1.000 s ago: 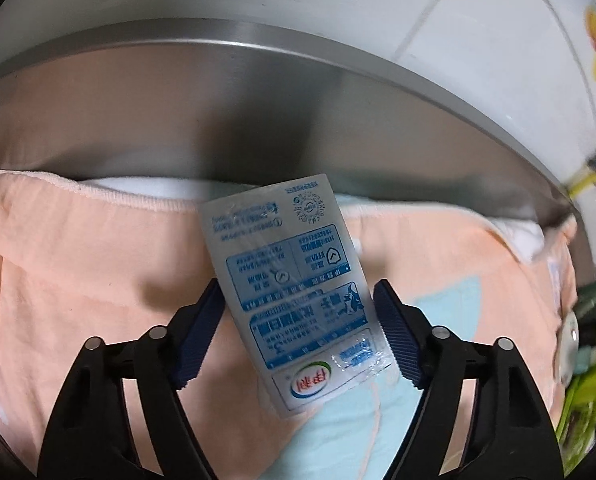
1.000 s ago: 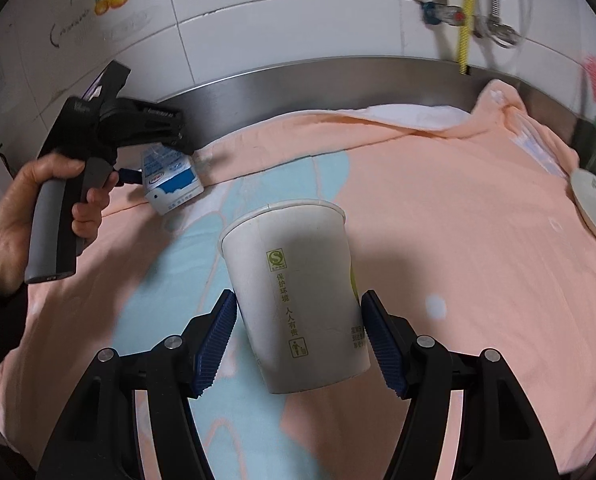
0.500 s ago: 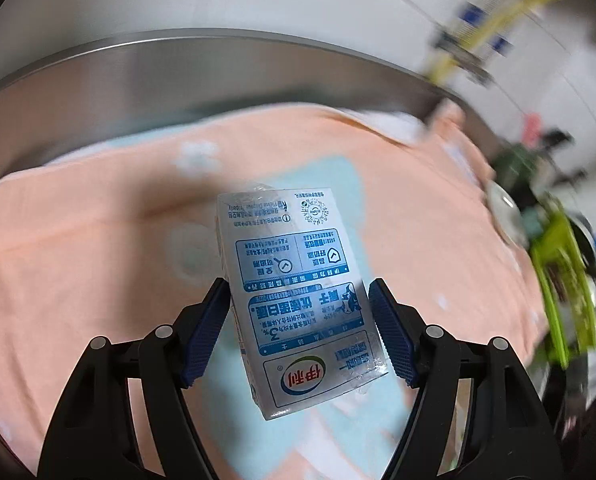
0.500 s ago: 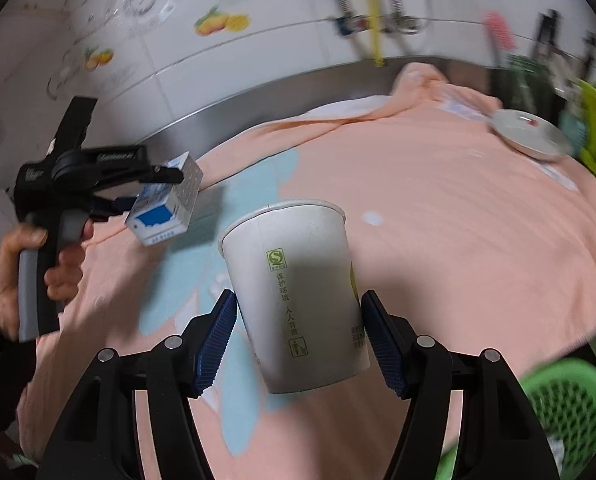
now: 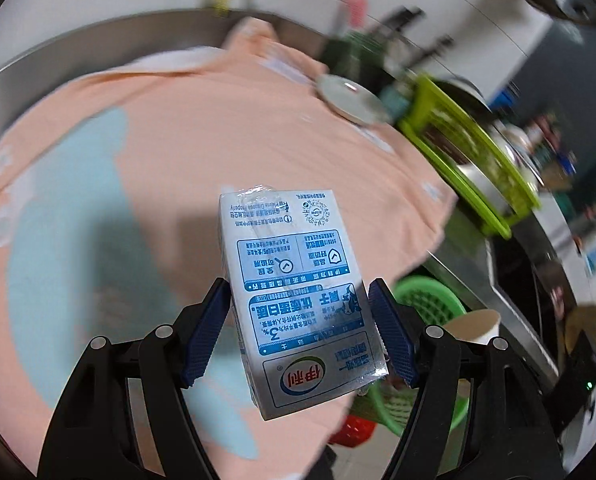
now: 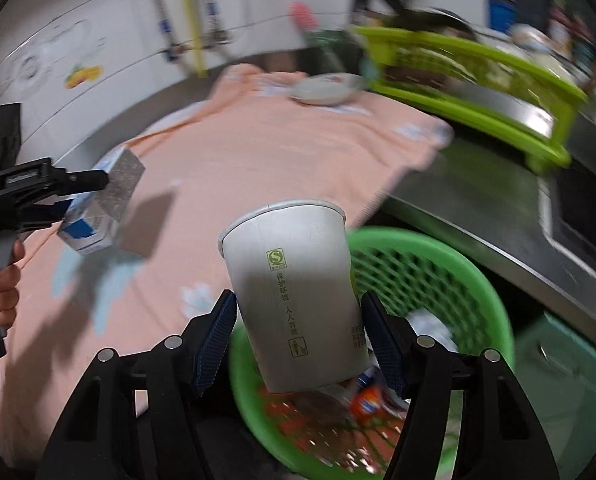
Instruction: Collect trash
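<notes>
Paper cup (image 6: 294, 300) ("S" logo, green print)

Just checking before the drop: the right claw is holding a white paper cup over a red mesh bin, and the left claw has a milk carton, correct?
Not quite: the mesh bin is green, not red, as the right wrist view shows. The rest stands: the right claw holds the white paper cup over that bin, and the left claw has the milk carton.

White milk carton (image 5: 294, 300) with blue print; white paper cup (image 6: 294, 300) with green lettering; peach cloth (image 6: 258, 168) with pale blue patches; bright green basket (image 6: 429, 280)
</notes>
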